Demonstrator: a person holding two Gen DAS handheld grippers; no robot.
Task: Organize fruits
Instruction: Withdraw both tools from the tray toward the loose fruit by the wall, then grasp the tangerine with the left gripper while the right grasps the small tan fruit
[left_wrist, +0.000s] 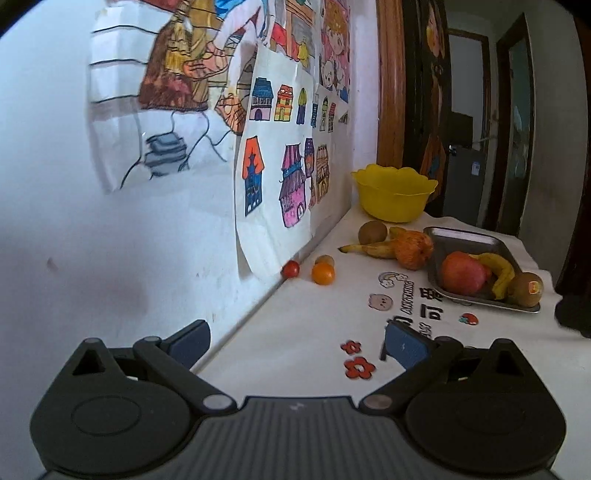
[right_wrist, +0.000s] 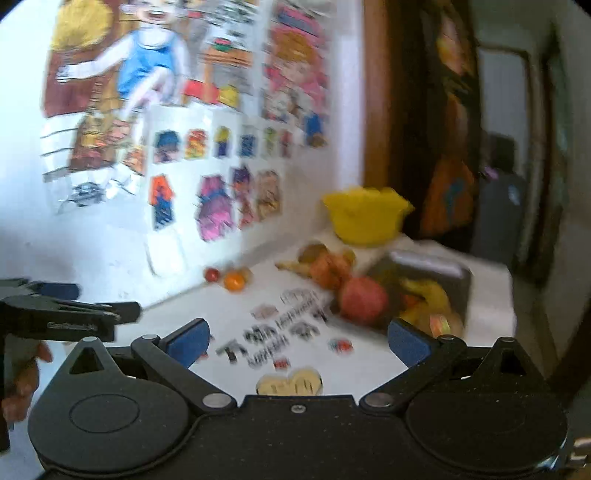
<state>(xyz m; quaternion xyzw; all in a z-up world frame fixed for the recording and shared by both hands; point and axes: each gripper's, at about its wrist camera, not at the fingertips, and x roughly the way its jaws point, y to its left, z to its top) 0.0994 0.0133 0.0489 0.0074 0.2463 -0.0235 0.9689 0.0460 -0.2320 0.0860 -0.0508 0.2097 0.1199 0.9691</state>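
Note:
A metal tray (left_wrist: 465, 236) on the white table holds a red apple (left_wrist: 463, 272), a yellow banana (left_wrist: 498, 267) and a kiwi (left_wrist: 526, 288). Loose on the cloth lie a kiwi (left_wrist: 372, 232), a browned banana (left_wrist: 369, 249), an orange-red fruit (left_wrist: 413, 249), a small orange (left_wrist: 323, 274), a brown round fruit (left_wrist: 325, 260) and a red tomato (left_wrist: 291, 268). A yellow bowl (left_wrist: 393, 194) stands behind them. My left gripper (left_wrist: 295, 341) is open and empty, well short of the fruit. My right gripper (right_wrist: 299, 341) is open and empty; its view is blurred, showing the tray (right_wrist: 428, 264) and apple (right_wrist: 364, 299).
A wall (left_wrist: 55, 229) covered with children's drawings runs along the table's left side. The tablecloth (left_wrist: 314, 332) carries printed stickers and text. A dark doorway (left_wrist: 469, 122) lies behind the bowl. The left gripper (right_wrist: 70, 314) and a hand (right_wrist: 22, 369) show at the right wrist view's left edge.

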